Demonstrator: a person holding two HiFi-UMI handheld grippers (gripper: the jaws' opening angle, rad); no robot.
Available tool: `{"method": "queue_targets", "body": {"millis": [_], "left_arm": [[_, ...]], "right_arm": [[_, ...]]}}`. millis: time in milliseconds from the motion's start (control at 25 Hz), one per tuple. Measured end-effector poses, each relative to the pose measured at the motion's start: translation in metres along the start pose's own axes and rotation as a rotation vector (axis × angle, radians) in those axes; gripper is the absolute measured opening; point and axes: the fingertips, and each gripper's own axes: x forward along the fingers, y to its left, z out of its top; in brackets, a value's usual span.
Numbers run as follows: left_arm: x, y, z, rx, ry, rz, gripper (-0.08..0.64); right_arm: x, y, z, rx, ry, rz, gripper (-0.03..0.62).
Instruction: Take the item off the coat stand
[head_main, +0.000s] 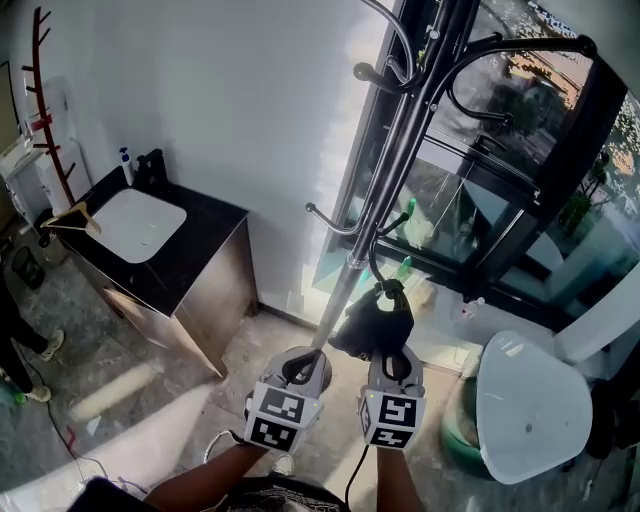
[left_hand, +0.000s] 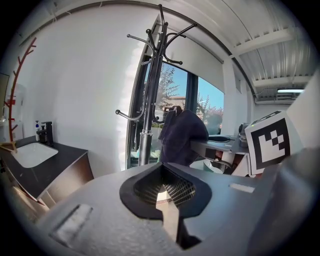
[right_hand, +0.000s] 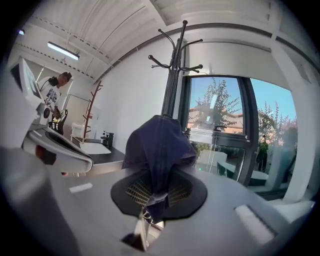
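At far left a dark counter (head_main: 205, 250) with a pale sink (head_main: 140, 225) stands against the wall, well apart from the work. The left hand-held gripper (head_main: 303, 362) hovers beside the foot of the coat stand (head_main: 386, 170), its jaws drawn together with nothing between them. Just right of the pole, the dark cloth item (head_main: 372, 322) hangs under a low hook (head_main: 372, 262). The right hand-held gripper (head_main: 390, 352) has its jaws narrowed on a bunched fold at the item's lower edge. The item looks light, soft and limp, so it should sag and swing rather than hold a shape. A grip on gathered fabric looks safer than one on a single thin layer, and lifting upward would likely free it. Whether its top is still looped over the hook tip cannot be made out. Its folds also hide what kind of item it is.
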Motion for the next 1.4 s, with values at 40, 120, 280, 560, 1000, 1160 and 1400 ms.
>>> {"method": "queue_targets", "body": {"millis": [40,120,280,560,1000,1160,1400], "left_arm": [[-0.003,-0.002,0.0,0.003,-0.003,-0.005,0.0],[-0.01,-0.004,0.001,0.012,-0.008,-0.012,0.0],[-0.025,-0.007,0.003,0.023,-0.02,-0.015,0.002],[-0.042,-0.02,-0.001,0.054,-0.027,-0.029,0.002],[-0.061,-0.036,-0.001,0.088,-0.044,-0.045,0.002],[-0.067,-0.037,-0.002,0.098,-0.051,-0.045,0.002],[-0.073,-0.041,-0.006,0.105,-0.048,-0.058,0.002]], "right_arm": [[-0.004,0.002,0.0,0.005,0.003,-0.006,0.035],[-0.014,0.005,0.0,0.019,0.012,-0.017,0.035],[-0.035,0.015,-0.001,0.038,0.026,-0.034,0.037],[-0.071,0.028,-0.007,0.05,0.044,-0.049,0.038],[-0.113,0.041,-0.006,0.08,0.054,-0.065,0.038],[-0.123,0.043,-0.004,0.085,0.049,-0.077,0.038],[-0.135,0.045,-0.003,0.083,0.056,-0.093,0.038]]}}
